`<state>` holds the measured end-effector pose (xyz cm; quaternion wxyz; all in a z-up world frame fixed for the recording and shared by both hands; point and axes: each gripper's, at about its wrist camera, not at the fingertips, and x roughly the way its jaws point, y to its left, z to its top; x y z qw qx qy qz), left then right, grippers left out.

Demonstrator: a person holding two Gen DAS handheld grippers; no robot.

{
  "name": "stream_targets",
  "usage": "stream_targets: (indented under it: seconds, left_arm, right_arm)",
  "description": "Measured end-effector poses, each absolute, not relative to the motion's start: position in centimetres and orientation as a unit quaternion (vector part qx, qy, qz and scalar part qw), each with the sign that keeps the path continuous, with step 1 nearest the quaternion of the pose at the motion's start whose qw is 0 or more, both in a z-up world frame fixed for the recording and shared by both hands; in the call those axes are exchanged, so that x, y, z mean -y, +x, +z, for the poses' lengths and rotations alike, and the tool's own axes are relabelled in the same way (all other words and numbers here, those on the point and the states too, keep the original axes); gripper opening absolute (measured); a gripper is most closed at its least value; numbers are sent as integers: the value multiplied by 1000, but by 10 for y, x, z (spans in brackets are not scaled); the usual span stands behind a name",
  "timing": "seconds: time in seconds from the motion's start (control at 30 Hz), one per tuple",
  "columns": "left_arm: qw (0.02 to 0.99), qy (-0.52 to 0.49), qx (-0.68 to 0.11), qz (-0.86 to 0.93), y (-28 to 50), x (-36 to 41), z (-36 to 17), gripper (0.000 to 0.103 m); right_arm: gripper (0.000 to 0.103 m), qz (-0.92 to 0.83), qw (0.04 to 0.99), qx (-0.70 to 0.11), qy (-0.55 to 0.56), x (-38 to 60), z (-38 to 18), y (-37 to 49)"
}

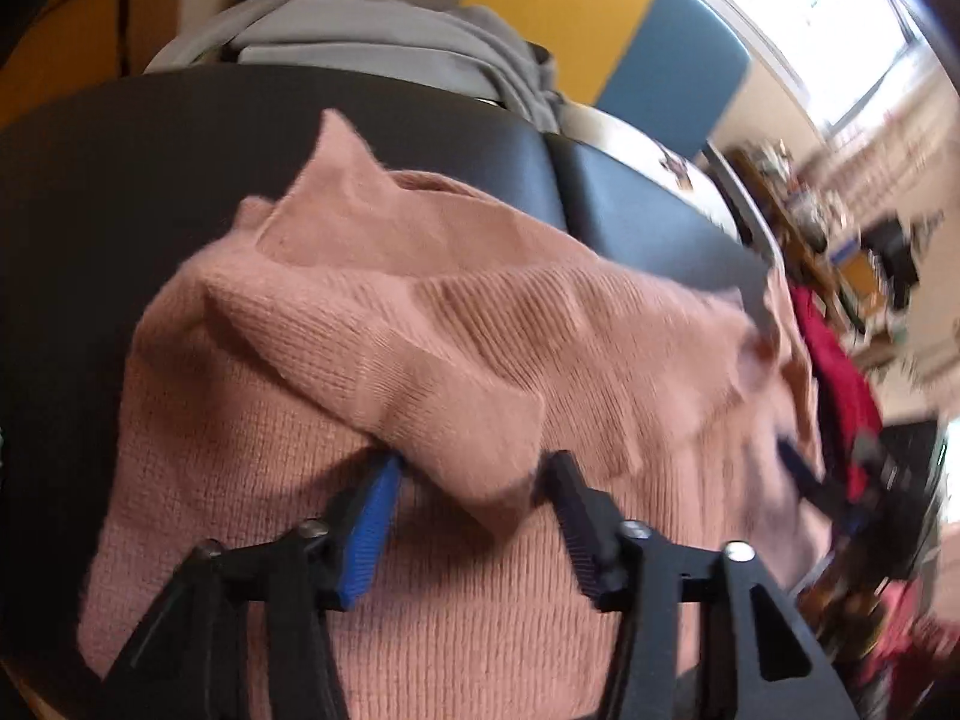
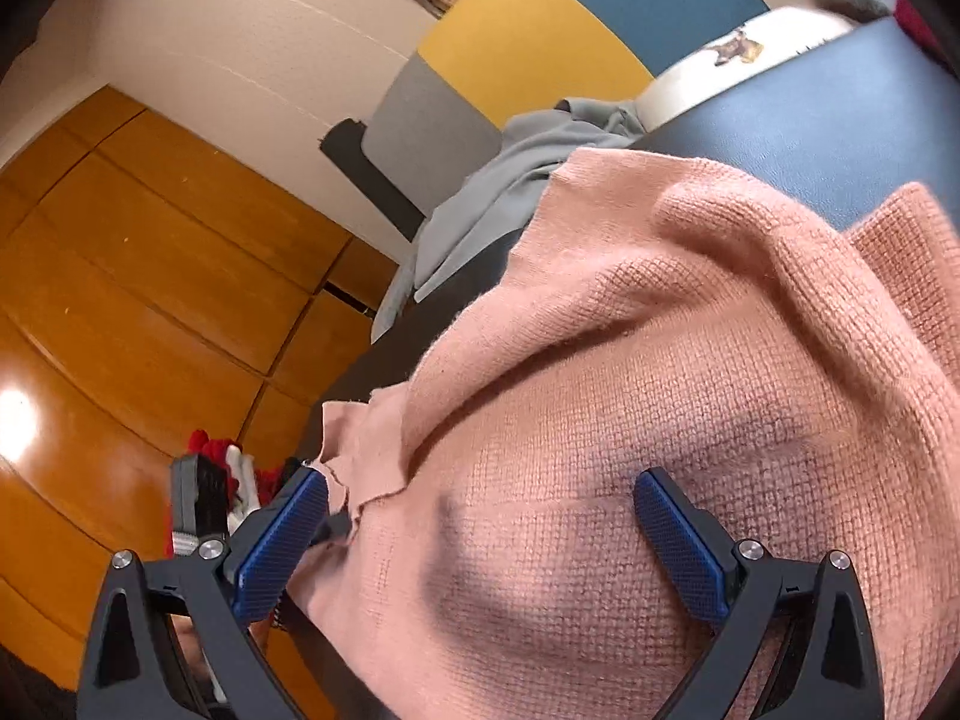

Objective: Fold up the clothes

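Pink sweater (image 2: pixel 660 420) overhanging dark table (image 2: pixel 840 120) edge

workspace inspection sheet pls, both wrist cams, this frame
Surface: dark padded bench, mostly under knitwear.
Job's things: pink knit sweater spread out, with a folded flap lying on top.
Clutter: grey garment at the far end; red garment off the side edge.
Grippers: left gripper part open, the flap between its fingers, pads not clearly pressing; right gripper open over the sweater's edge.
Cables: nothing seen.
Surroundings: wooden floor; yellow, blue and grey wall panels; bright window.
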<state>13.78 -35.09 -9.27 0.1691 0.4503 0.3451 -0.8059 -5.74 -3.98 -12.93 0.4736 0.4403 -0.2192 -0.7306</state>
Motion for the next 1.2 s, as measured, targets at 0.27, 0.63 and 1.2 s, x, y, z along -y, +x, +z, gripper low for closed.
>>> stream_targets:
  seconds: [0.27, 0.63, 1.2]
  left_arm:
    - [142, 331, -462, -811, 145, 418, -58, 7]
    - [121, 286, -491, -814, 134, 446, -63, 28]
    - [201, 350, -387, -829, 214, 421, -97, 32]
  right_arm:
    - [103, -735, 495, 201, 418, 37, -127, -47]
    - [103, -774, 457, 159, 409, 16, -94, -56]
    - [28, -819, 316, -15, 479, -3, -111, -101]
